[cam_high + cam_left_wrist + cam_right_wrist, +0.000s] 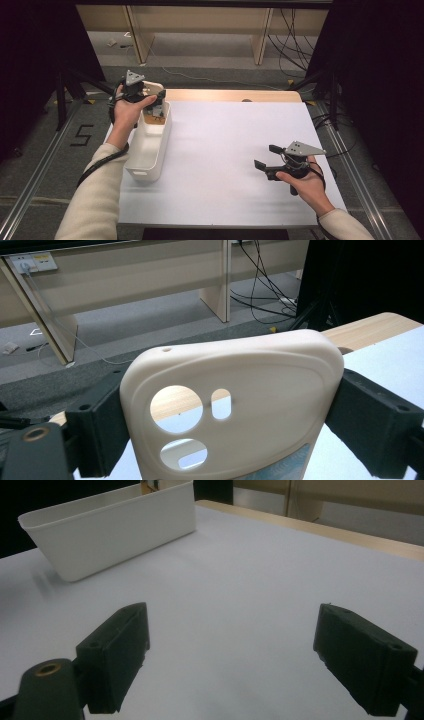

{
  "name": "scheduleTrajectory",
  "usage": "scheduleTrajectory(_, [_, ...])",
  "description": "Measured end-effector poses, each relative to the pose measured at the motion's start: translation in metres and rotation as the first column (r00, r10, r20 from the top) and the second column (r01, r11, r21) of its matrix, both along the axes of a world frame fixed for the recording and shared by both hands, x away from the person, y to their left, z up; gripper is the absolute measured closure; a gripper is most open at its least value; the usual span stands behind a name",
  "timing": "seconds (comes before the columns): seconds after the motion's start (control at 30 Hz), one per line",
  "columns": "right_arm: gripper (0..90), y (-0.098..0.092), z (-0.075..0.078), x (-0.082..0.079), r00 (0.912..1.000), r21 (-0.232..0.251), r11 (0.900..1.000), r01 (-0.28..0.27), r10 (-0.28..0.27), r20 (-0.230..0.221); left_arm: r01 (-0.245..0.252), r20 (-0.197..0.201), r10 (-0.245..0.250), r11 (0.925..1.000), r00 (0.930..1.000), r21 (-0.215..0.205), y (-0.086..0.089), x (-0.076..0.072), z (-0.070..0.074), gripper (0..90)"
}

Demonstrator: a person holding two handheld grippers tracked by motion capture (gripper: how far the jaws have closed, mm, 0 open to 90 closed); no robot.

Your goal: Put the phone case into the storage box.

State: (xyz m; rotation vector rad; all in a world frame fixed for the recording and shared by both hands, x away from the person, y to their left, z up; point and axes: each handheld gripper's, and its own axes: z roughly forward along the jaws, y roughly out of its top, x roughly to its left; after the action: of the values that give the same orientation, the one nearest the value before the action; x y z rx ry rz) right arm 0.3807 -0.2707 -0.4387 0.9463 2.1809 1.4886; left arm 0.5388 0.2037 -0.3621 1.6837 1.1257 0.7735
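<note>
phone case (240,405) clamped between left gripper (225,415) jaws

sleeves: cream, long | tongs (265,156): black, blocky | top plates: grey, three-cornered | cables: black

The high view looks down on the table (230,165); each gripper view looks along its jaws, the right's sharing the white bin (115,527) ahead.

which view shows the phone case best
The left gripper view: the beige phone case sits close up between the jaws, camera cutouts clear. In the high view it's a small beige shape above the white bin.
</note>
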Motion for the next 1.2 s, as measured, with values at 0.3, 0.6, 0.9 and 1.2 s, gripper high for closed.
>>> scheduleTrajectory(0.3, [15.6, 0.000, 0.000, 0.000, 1.0000, 0.004, 1.000, -0.002, 0.002, 0.001, -0.006, -0.006, 0.006, 1.0000, 1.0000, 0.002, 0.001, 0.004, 0.000, 11.4])
scheduleTrajectory(0.6, [15.6, 0.000, 0.000, 0.000, 1.0000, 0.003, 1.000, -0.001, 0.001, 0.000, -0.015, -0.019, 0.015, 0.9999, 0.9997, 0.004, 0.002, 0.008, -0.003, 11.4])
scheduleTrajectory(0.9, [15.6, 0.000, -0.001, 0.000, 1.0000, 0.003, 1.000, -0.002, 0.002, 0.000, -0.021, -0.027, 0.021, 0.9998, 0.9994, 0.006, 0.002, 0.011, -0.006, 11.4])
scheduleTrajectory(1.2, [15.7, 0.000, -0.001, 0.000, 1.0000, 0.002, 1.000, -0.002, 0.002, 0.000, -0.024, -0.031, 0.024, 0.9997, 0.9992, 0.006, 0.002, 0.013, -0.007, 11.3])
